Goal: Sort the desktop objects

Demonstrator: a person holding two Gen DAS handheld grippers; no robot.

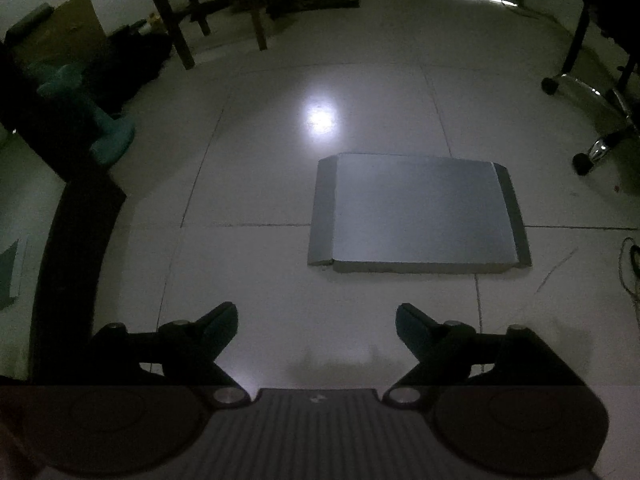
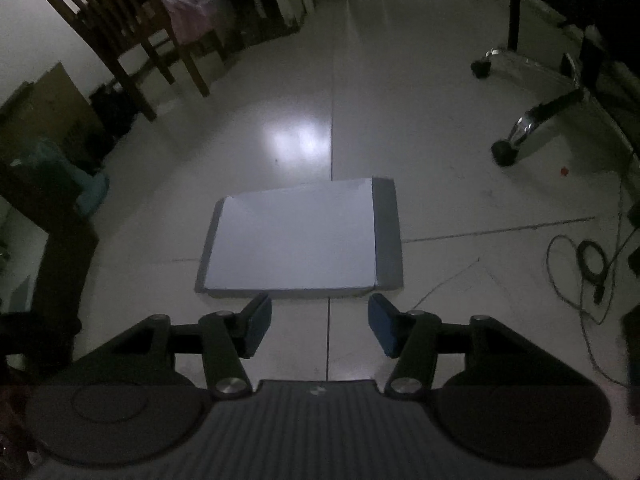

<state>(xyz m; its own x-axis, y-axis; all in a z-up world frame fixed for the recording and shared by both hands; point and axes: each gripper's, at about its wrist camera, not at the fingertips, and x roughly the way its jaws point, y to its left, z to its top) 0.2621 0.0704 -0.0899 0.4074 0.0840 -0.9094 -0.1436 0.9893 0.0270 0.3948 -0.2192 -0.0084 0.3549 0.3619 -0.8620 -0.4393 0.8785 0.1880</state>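
Note:
A flat grey-white cardboard box [image 1: 420, 212] with side flaps lies on the tiled floor, ahead and to the right of my left gripper [image 1: 316, 328]. That gripper is open and holds nothing. In the right wrist view the same box [image 2: 300, 236] lies just beyond my right gripper [image 2: 320, 328], which hangs open and empty above the floor. No small desktop objects show in either view. The room is dim.
A wooden chair [image 2: 120, 36] stands at the back left. An office chair base [image 2: 532, 120] with castors is at the right, with loose cables [image 2: 588, 260] on the floor. Dark furniture [image 1: 68, 248] and a teal object [image 1: 108, 136] line the left side.

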